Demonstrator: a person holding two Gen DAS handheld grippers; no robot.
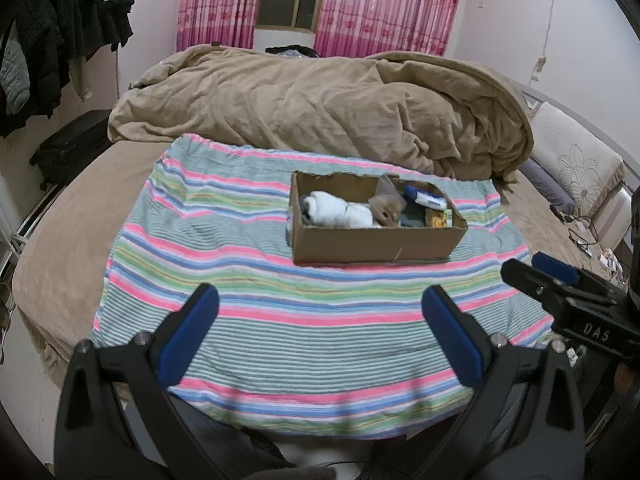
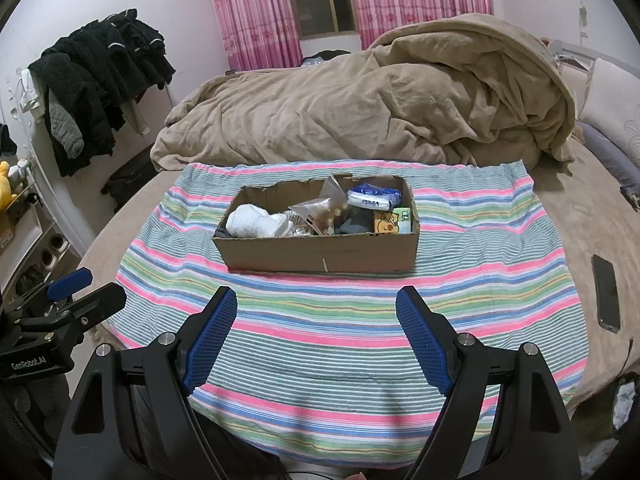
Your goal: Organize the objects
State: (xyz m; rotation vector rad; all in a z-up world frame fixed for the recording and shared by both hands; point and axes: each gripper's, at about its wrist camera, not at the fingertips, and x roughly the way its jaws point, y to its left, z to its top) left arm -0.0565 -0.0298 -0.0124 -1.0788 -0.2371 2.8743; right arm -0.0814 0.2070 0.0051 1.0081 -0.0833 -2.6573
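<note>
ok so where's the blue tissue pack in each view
Left wrist view: blue tissue pack right of centre, in the far right end of the cardboard box.
Right wrist view: tissue pack just above centre, in the box's far right part.
Shared landmark: the white rolled cloth at the box's left end.

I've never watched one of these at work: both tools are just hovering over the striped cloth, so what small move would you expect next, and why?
Probably nothing more than drawing back. The left tool and right tool both stand open with nothing between them, while the white rolled cloth, tissue pack and other bits already lie in the cardboard box. Only a phone lies outside.
</note>
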